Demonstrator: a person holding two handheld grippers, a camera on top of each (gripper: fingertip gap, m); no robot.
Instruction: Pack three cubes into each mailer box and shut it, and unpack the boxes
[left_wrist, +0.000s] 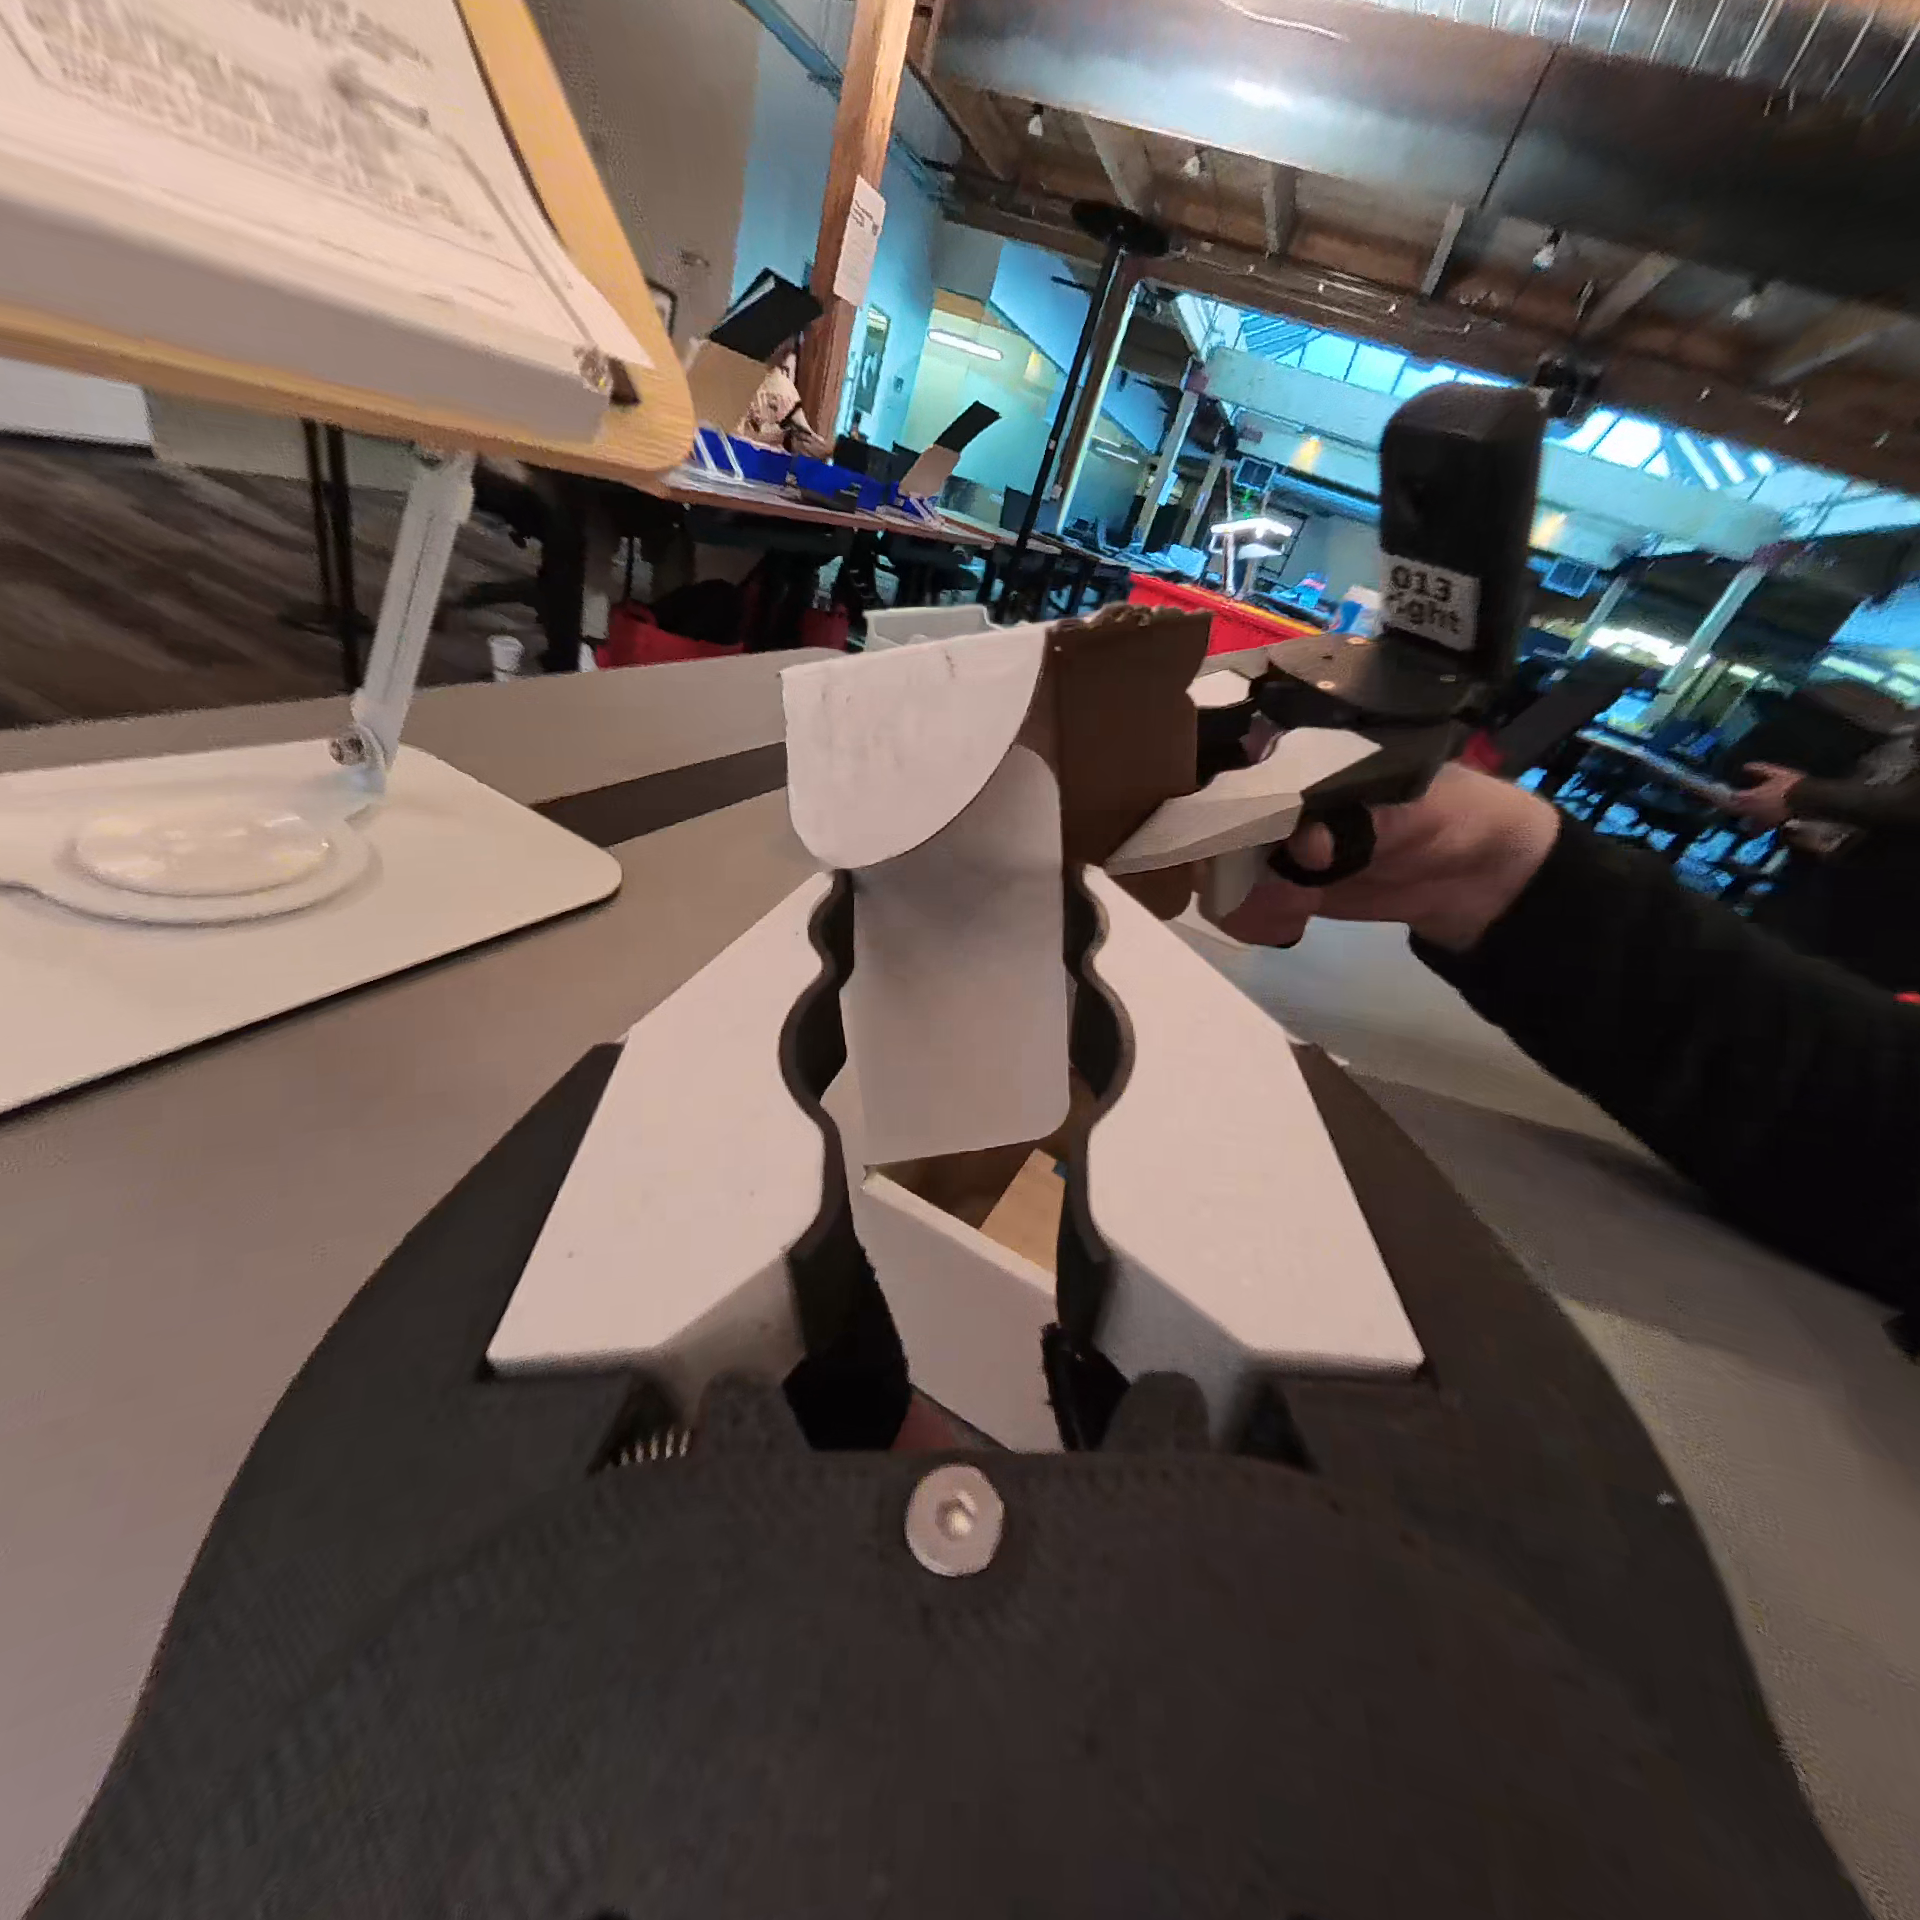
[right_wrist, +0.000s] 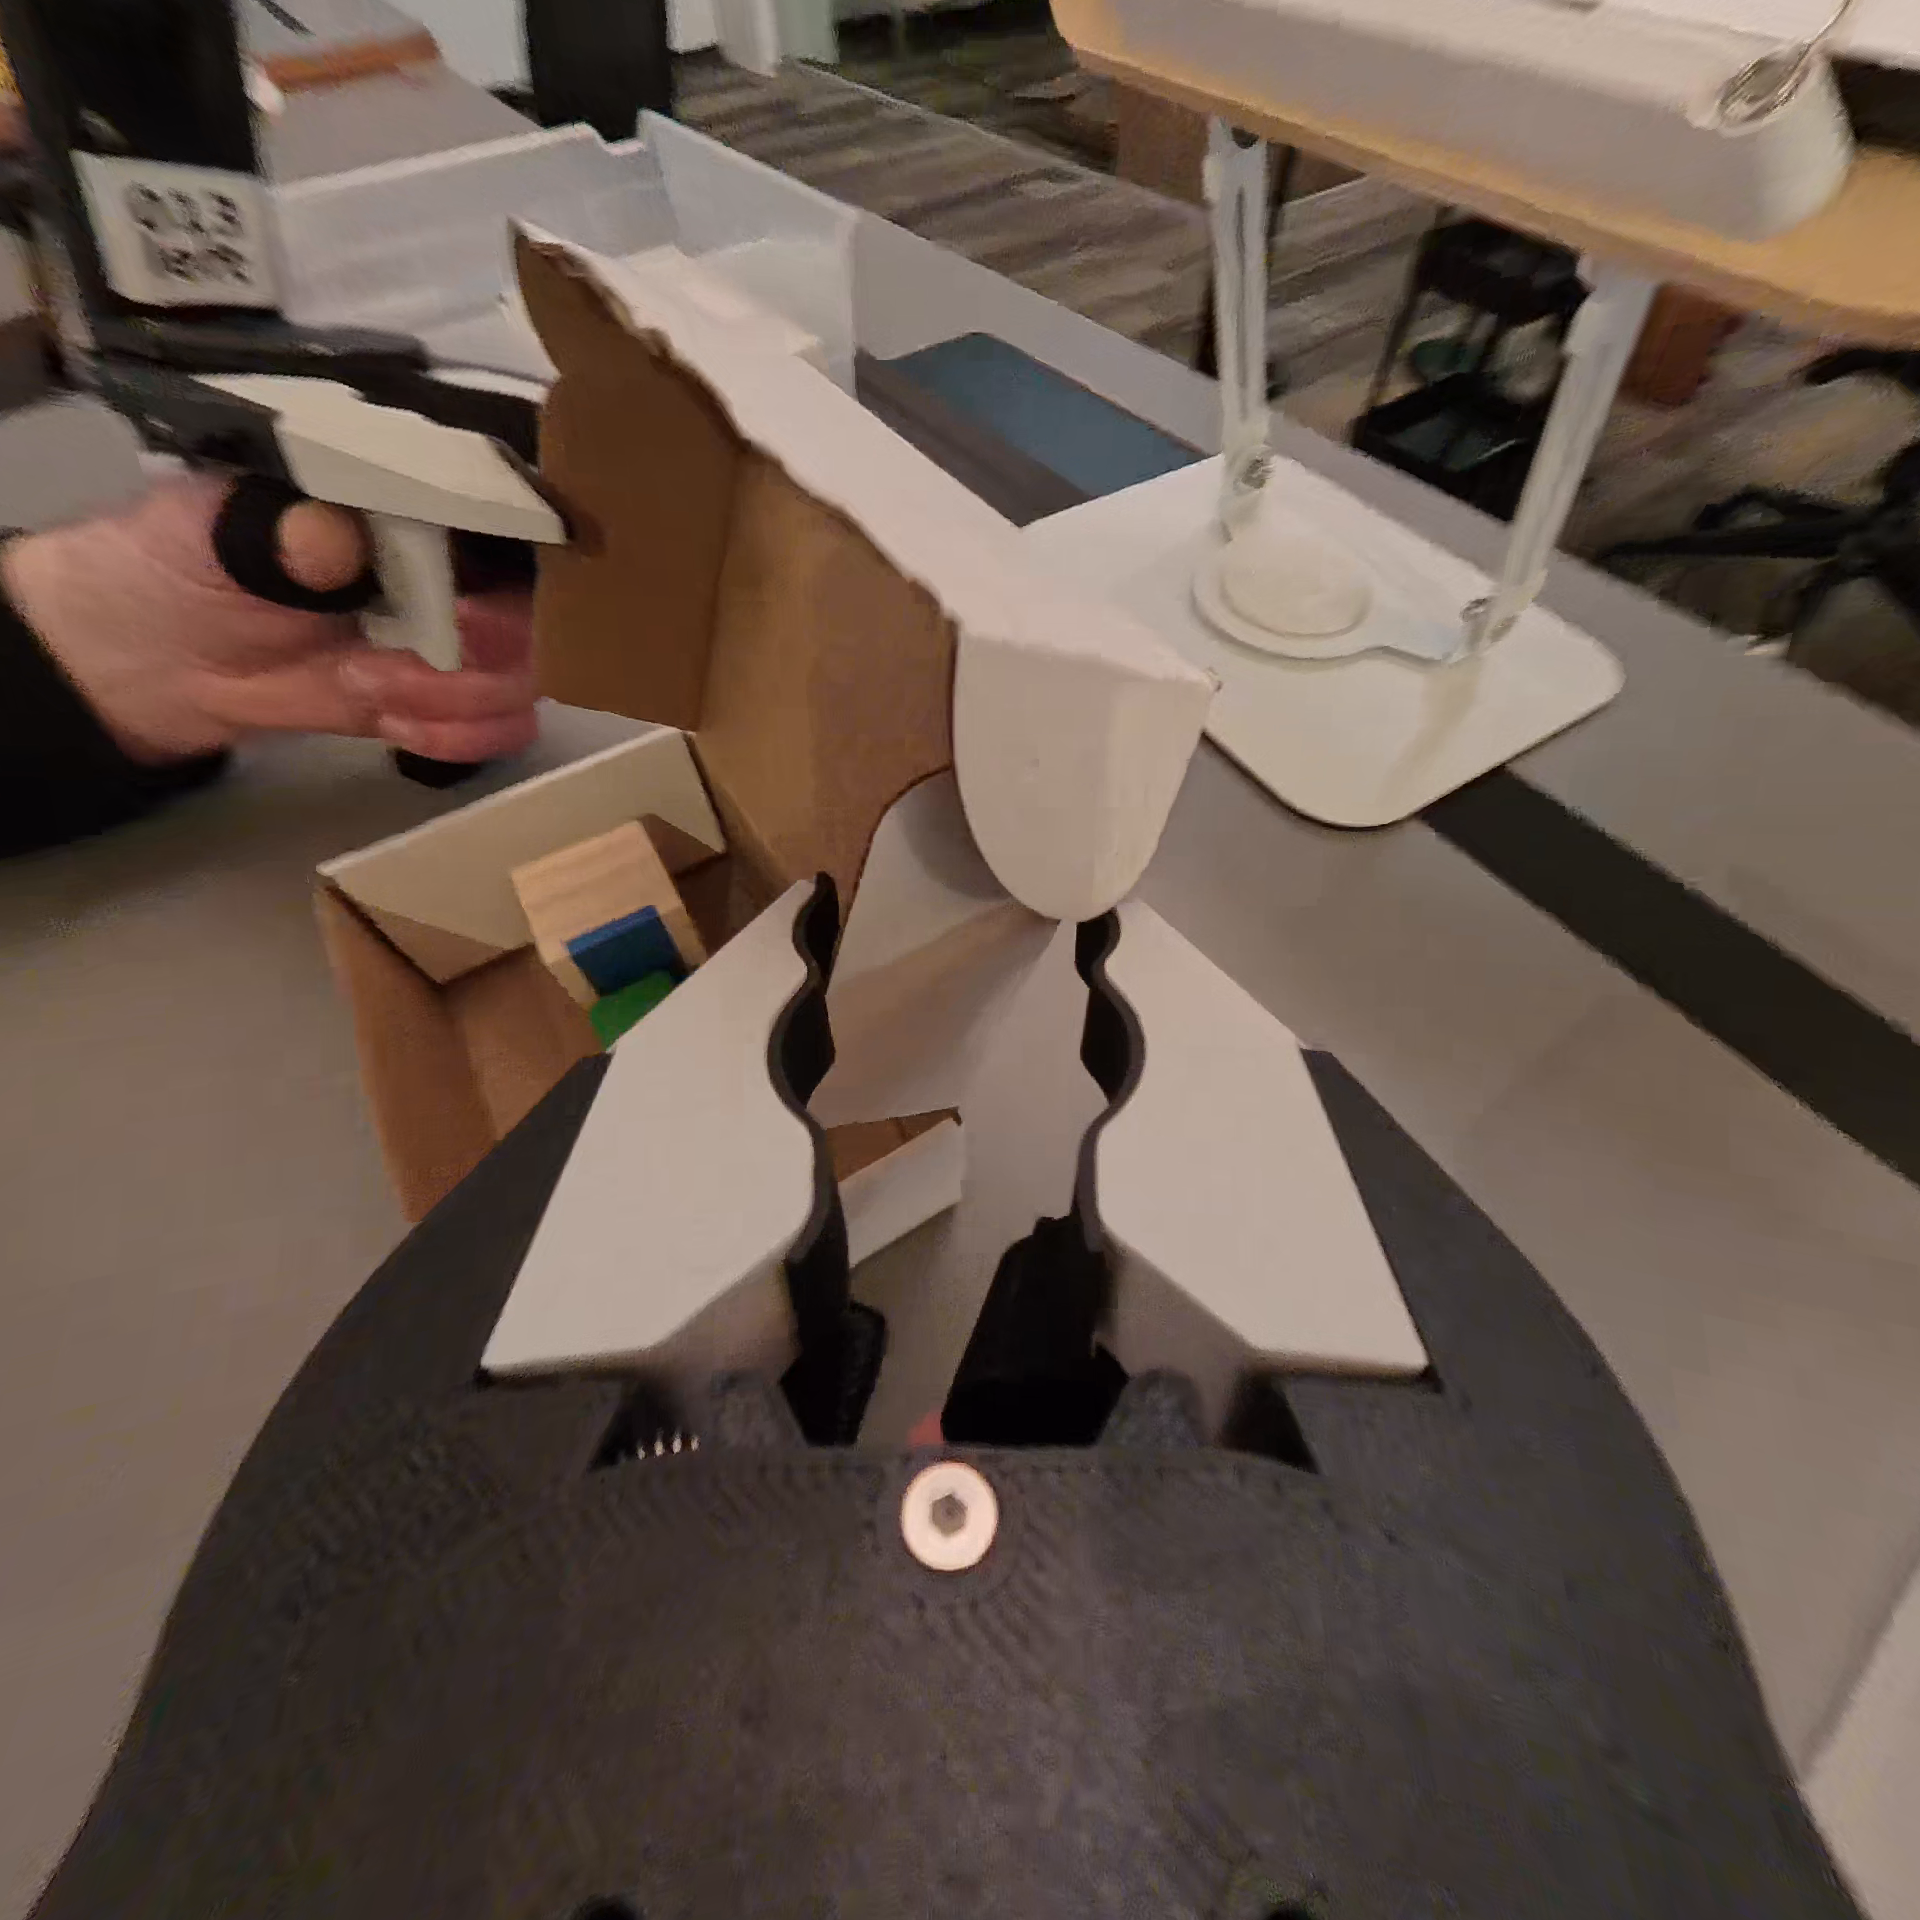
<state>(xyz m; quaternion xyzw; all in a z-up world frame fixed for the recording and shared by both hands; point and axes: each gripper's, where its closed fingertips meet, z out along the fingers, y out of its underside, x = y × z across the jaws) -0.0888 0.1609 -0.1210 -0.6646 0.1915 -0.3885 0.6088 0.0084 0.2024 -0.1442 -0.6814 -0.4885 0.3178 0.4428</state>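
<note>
An open mailer box (right_wrist: 416, 1039) stands on the grey table with a wooden cube (right_wrist: 603, 873), a blue cube (right_wrist: 623, 945) and a green cube (right_wrist: 629, 1003) inside. Its lid (right_wrist: 665, 582), brown inside and white outside, is raised and tilted over the box. My right gripper (right_wrist: 956, 914) is partly open around the lid's white side flap (right_wrist: 914, 997), below a rounded ear (right_wrist: 1070, 790). My left gripper (left_wrist: 956, 894) is partly open around the opposite white side flap (left_wrist: 966, 1018). Each view shows the other gripper's fingers (right_wrist: 416, 468) (left_wrist: 1205, 831) at the lid's far side.
A white document stand has its base (left_wrist: 260, 935) on the table just beyond the box; it also shows in the right wrist view (right_wrist: 1351, 675). A second open white box (right_wrist: 468, 229) and a dark blue slab (right_wrist: 1018, 416) lie behind. A black strip (right_wrist: 1662, 935) crosses the table.
</note>
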